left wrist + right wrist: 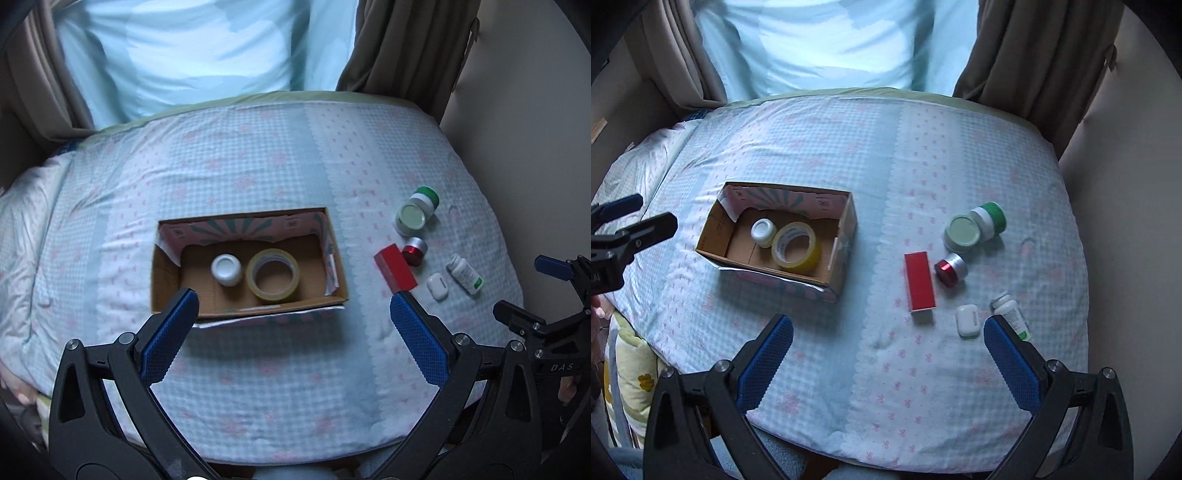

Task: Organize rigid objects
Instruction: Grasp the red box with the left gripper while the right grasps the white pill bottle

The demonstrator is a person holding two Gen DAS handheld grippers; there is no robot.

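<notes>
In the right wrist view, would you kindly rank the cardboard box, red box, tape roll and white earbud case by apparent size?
1. cardboard box
2. tape roll
3. red box, close to the tape roll
4. white earbud case

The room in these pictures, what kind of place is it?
Probably a bedroom at home: the cardboard box sits on a bed's patterned quilt, a pillow lies alongside, and curtains hang behind.

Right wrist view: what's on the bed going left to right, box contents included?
cardboard box holding white bottle then tape roll → red box → red-lidded jar → white earbud case → pill bottle. The two green jars overlap that span, so left out.
</notes>
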